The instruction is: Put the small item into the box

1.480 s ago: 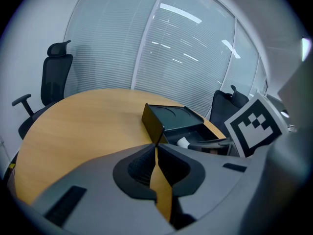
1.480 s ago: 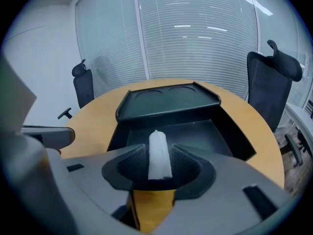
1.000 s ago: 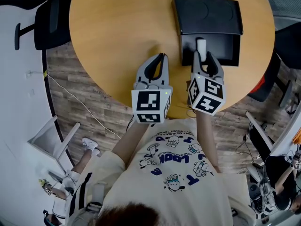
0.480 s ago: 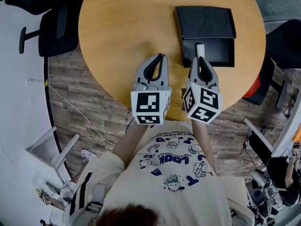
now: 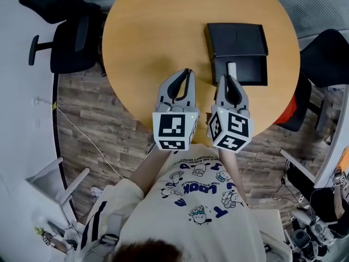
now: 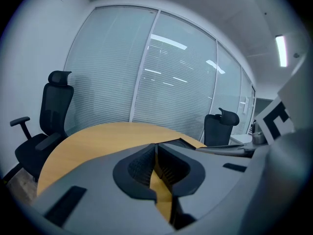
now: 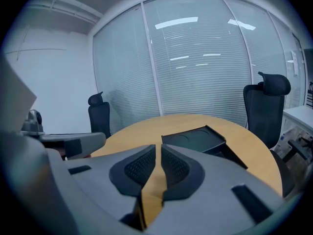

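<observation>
The black box (image 5: 242, 72) lies open on the round wooden table (image 5: 158, 31), its lid (image 5: 237, 37) folded back on the far side. A small white item (image 5: 232, 69) rests inside the box near its left wall. My right gripper (image 5: 224, 81) hovers just short of the box's near edge; its jaws are closing to a thin slit with nothing between them. In the right gripper view the box (image 7: 195, 140) sits beyond the right gripper (image 7: 158, 148). My left gripper (image 5: 188, 72) is shut and empty over bare table left of the box, seen likewise in the left gripper view (image 6: 156, 147).
A black office chair (image 5: 76, 37) stands at the table's left, another (image 5: 327, 59) at its right. Glass walls with blinds (image 7: 205, 62) lie beyond the table. The table's near edge runs under both grippers.
My right jaws went from open around the white item to closed, and that gripper drew back a little. The item stays in the box. The left gripper holds its place.
</observation>
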`<state>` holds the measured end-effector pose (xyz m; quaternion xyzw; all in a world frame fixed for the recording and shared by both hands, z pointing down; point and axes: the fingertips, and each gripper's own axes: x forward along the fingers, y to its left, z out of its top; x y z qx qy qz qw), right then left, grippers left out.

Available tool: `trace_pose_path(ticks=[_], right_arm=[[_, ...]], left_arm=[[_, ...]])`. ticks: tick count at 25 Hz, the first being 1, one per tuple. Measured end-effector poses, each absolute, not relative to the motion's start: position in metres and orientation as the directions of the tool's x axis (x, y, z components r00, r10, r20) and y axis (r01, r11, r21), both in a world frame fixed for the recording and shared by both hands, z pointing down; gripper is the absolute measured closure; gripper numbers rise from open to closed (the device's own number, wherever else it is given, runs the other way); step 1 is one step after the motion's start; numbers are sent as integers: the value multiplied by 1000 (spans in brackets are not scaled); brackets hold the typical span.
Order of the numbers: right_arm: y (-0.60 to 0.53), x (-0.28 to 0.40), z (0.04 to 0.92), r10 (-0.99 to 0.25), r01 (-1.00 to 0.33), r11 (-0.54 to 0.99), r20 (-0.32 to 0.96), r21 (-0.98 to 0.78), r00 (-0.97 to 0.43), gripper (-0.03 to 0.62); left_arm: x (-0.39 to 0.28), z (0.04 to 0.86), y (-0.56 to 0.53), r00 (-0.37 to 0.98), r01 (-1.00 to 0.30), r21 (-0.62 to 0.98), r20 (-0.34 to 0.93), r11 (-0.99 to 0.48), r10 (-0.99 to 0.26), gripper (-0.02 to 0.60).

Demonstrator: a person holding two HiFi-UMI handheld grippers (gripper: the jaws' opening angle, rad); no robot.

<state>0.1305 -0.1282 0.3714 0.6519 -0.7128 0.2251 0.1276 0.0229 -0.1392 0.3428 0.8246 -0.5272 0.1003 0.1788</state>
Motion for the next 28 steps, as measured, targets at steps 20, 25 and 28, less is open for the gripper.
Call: trace_pose_path(ticks=[20, 25, 28], right_arm=[[-119, 117, 328, -919, -989, 61, 379, -134, -108, 548], [-123, 118, 323, -923, -990, 59, 372, -129, -103, 548], [-123, 120, 323, -924, -990, 56, 369, -128, -100, 548]], left_arm=[[20, 302, -131, 455, -890, 174, 268, -422, -849, 554], [23, 298, -135, 465, -885, 172, 259, -433, -847, 554], [25, 296, -135, 468, -883, 174, 253, -436, -847, 554]])
